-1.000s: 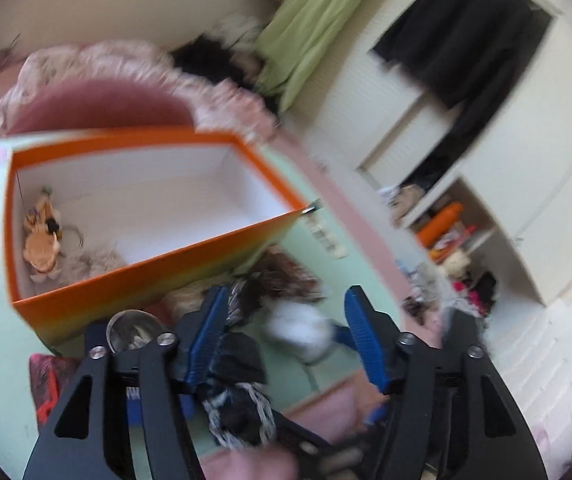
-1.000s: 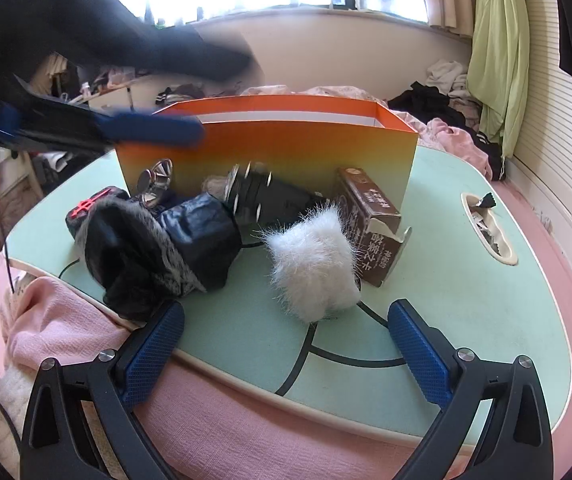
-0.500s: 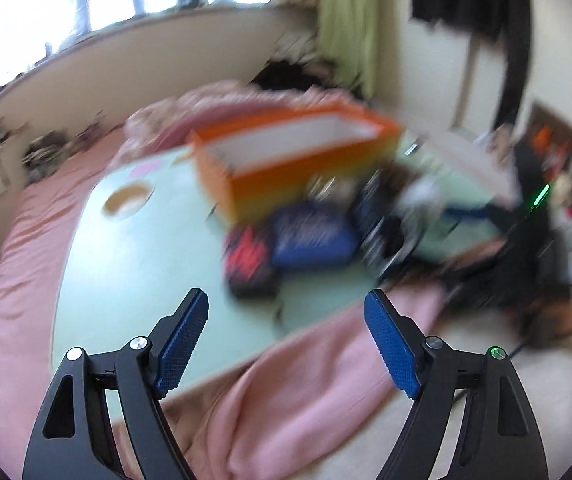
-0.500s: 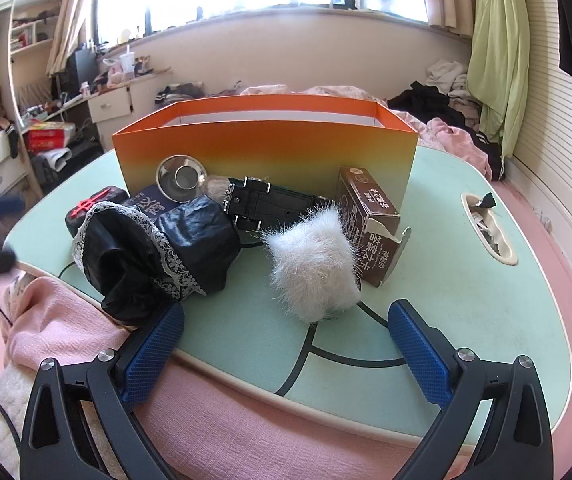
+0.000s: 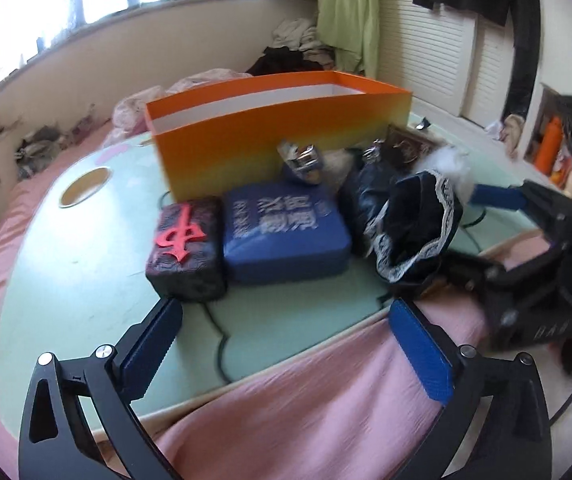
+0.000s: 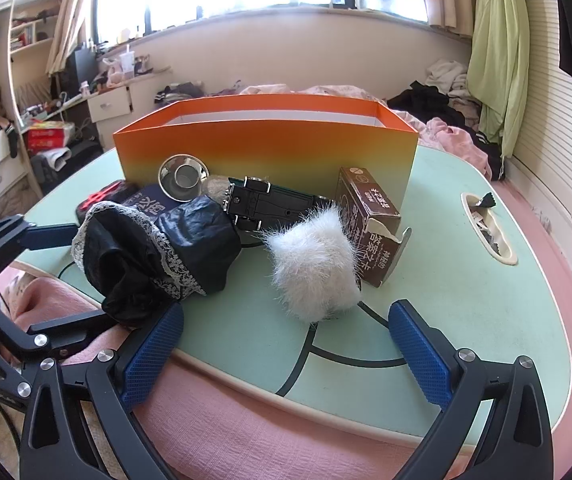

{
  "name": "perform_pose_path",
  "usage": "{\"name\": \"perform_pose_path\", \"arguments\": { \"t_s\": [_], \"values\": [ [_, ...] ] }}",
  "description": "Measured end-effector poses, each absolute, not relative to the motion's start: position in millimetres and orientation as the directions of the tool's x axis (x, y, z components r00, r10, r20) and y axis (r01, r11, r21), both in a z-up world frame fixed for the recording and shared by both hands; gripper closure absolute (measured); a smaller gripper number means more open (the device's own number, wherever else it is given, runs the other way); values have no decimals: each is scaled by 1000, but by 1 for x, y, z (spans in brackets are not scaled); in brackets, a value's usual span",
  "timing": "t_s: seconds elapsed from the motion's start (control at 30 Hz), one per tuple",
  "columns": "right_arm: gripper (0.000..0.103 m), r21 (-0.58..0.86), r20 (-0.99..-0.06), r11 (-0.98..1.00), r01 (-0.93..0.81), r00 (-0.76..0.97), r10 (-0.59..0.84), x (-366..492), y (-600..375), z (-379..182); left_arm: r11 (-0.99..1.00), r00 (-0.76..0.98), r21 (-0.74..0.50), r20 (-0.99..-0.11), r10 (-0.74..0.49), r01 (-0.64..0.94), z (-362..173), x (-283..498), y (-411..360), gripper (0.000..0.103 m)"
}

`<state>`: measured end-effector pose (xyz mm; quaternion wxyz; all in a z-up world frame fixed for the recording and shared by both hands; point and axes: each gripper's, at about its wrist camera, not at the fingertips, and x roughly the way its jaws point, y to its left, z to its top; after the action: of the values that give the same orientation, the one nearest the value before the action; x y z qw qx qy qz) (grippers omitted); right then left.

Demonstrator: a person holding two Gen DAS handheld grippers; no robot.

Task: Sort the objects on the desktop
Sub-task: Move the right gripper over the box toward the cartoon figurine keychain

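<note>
Since a second ago the left gripper (image 5: 282, 344) left the orange box (image 5: 278, 136); opening, empty, it could knock the black block (image 5: 186, 252). The right gripper (image 6: 282, 344) gapes empty.

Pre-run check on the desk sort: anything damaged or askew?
Yes. The brown carton right of the white fluffy ball lies tilted, its end flap torn open. The black lace-trimmed fabric slumps over the table's near edge.
</note>
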<state>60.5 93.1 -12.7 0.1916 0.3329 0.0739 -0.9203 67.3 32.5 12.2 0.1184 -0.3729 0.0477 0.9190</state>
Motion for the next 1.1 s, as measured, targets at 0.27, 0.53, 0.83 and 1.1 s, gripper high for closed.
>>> {"name": "perform_pose_path", "arguments": {
  "t_s": [0.27, 0.53, 0.83, 1.1],
  "values": [
    [1, -7, -641, -917, 398, -706, -302, 59, 96, -11, -984, -713, -40, -685, 151, -171, 10, 58, 20, 0],
    [1, -7, -641, -917, 399, -706, -302, 59, 95, -12, -990, -724, -11, -681, 110, -140, 5, 48, 20, 0],
    [1, -5, -642, -914, 407, -701, -309, 61, 94, -10, -989, -745, -15, -657, 119, -144, 4, 51, 15, 0],
    [1, -51, -682, -865, 499, -651, -335, 63, 99, 24, -989, -747, -17, -653, 122, -146, 4, 52, 12, 0]
  ]
}}
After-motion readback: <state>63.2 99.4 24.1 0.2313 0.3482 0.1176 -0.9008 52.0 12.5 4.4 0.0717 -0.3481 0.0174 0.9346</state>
